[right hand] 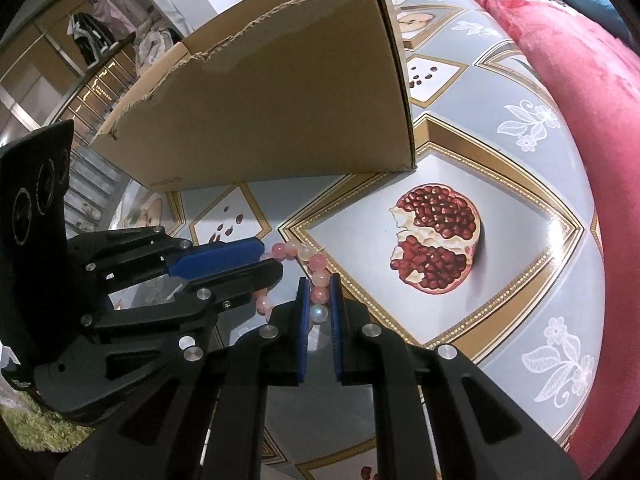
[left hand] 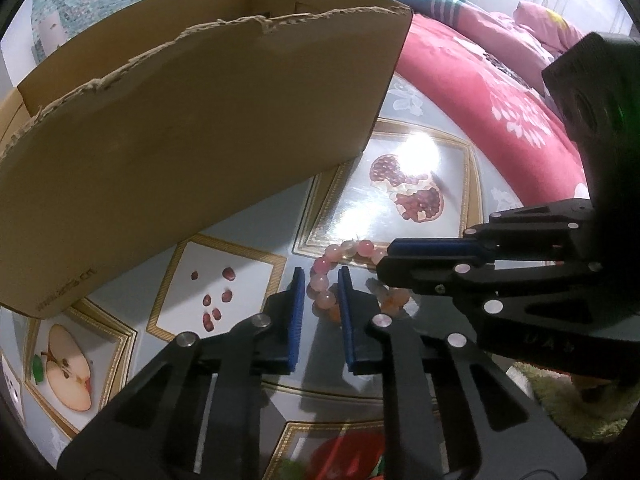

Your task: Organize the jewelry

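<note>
Home bedroom: quilted bed (left hand: 480, 92), wardrobe (right hand: 60, 60)

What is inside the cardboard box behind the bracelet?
The cardboard box is open on top, but only a strip of its bare inner wall shows. Its front wall hides the floor, so any contents cannot be seen. The bead bracelet lies outside, on the table.

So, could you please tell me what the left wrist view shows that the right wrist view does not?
Only the left wrist view shows the printed apple half and pink pillow. Only the right wrist view shows hanging clothes and the pearly bead between the right tongs. Both show the cardboard box, pink bead bracelet, pomegranate print and left tongs.
</note>
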{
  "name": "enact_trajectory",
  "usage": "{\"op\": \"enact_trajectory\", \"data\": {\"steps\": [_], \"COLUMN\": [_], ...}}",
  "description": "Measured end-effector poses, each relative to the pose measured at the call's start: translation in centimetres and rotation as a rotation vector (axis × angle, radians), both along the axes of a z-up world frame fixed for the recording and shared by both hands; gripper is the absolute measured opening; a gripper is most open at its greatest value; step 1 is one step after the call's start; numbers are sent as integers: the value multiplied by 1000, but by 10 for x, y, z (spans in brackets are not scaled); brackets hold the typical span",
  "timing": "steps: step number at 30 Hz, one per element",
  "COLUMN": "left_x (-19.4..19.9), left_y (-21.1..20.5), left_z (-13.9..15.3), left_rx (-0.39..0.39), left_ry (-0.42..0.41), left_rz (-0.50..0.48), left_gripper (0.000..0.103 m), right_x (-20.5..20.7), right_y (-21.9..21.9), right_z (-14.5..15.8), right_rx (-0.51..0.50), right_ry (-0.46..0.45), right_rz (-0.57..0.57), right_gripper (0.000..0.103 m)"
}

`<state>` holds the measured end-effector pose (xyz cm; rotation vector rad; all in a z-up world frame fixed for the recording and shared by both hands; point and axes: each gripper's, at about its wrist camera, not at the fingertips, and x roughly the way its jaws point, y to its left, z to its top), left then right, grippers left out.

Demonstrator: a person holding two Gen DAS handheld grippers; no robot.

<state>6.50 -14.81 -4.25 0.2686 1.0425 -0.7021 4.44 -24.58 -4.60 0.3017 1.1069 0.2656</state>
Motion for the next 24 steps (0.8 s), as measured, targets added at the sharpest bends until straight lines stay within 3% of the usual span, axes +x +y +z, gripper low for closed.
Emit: {"op": "enact_trajectory", "data": {"steps": [9,13,20,24], "left_x": [-2,-6,-10,-5], "left_y": [1,11,52,73], "left_z": [1,12,54,94], "left_rx": [-7,-44,-189,-243], "left_ry": [-11,-30,-6,-74], "left_rz": [-3,2,30,45], "left_gripper": [9,9,9,9], "right_x": [0,-2,-7,2], "right_y": [0,4,11,18], "right_z": [0,11,61,100], "right_rx": [4,18,50,79], "right_ry": [-2,-25,-130,-222], "right_rz": [5,24,68,115], "right_gripper": [10,10,10,10]}}
